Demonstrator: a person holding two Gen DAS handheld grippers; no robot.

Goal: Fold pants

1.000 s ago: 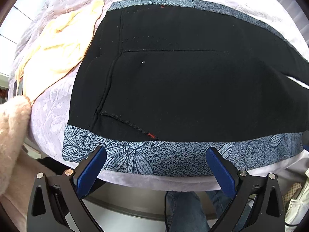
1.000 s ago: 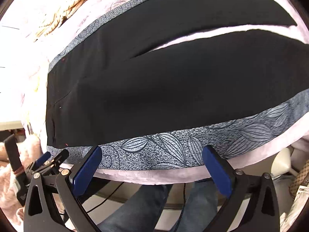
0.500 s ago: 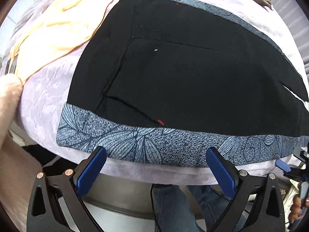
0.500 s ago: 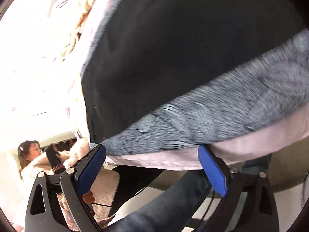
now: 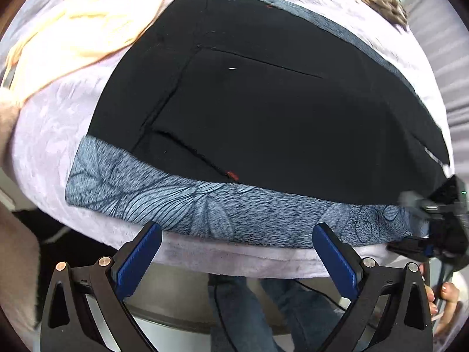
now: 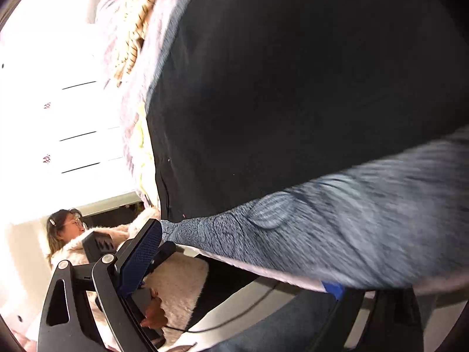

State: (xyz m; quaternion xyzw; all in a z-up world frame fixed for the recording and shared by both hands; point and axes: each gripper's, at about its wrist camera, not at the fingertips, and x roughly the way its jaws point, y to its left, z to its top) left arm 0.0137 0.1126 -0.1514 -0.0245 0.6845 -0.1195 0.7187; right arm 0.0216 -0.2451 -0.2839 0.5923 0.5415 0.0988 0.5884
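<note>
Your pants (image 5: 278,111) lie flat across the middle of the left view, black panel up, with the grey leaf-print band (image 5: 205,205) running along the near edge; that edge sits just above your left gripper (image 5: 236,252), presumably because it is the side you mean to lift; the left gripper's jaws stand wide apart and hold nothing, poised short of the band over the lilac cover (image 5: 47,135); a yellow cloth (image 5: 76,32) lies off at the upper left, beside the pants. In the right view the band (image 6: 337,234) fills the lower right and droops over the right gripper (image 6: 243,258); its left pad (image 6: 140,255) is plain and the jaws spread wide, the right pad (image 6: 332,288) mostly hidden under the cover edge; it grips nothing yet; the tilt suggests you are coming in low to catch the band from below.
</note>
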